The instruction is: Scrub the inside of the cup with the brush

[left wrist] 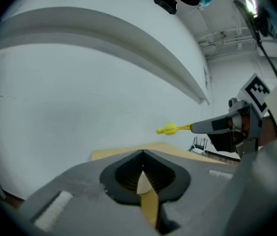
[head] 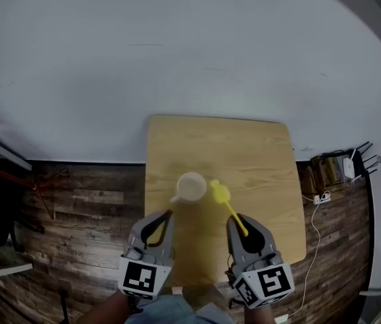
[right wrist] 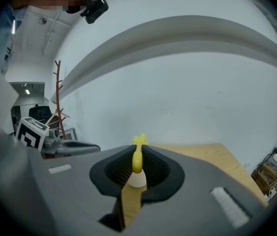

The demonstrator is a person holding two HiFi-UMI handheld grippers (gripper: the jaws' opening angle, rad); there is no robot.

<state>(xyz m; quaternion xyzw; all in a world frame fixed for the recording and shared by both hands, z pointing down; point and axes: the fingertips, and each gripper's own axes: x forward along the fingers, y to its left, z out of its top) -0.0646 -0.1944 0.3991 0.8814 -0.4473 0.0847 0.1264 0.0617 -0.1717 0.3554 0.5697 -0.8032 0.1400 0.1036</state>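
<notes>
A cream cup (head: 192, 186) stands upright near the middle of the wooden table (head: 258, 154), its handle pointing toward my left gripper. My right gripper (head: 241, 223) is shut on the handle of a yellow brush (head: 220, 194); the brush head hangs just right of the cup's rim, outside it. The right gripper view shows the yellow brush (right wrist: 137, 156) clamped between the jaws of the right gripper (right wrist: 137, 149). My left gripper (head: 169, 214) hovers just short of the cup handle, shut with nothing in it. Its tips meet in the view of the left gripper (left wrist: 142, 152), with the brush (left wrist: 169, 129) beyond them.
The table stands against a white wall on dark plank flooring. A power strip with cables (head: 322, 198) and a small shelf (head: 336, 169) lie on the floor to the right. A wooden coat stand (right wrist: 58, 97) rises on the left side of the room.
</notes>
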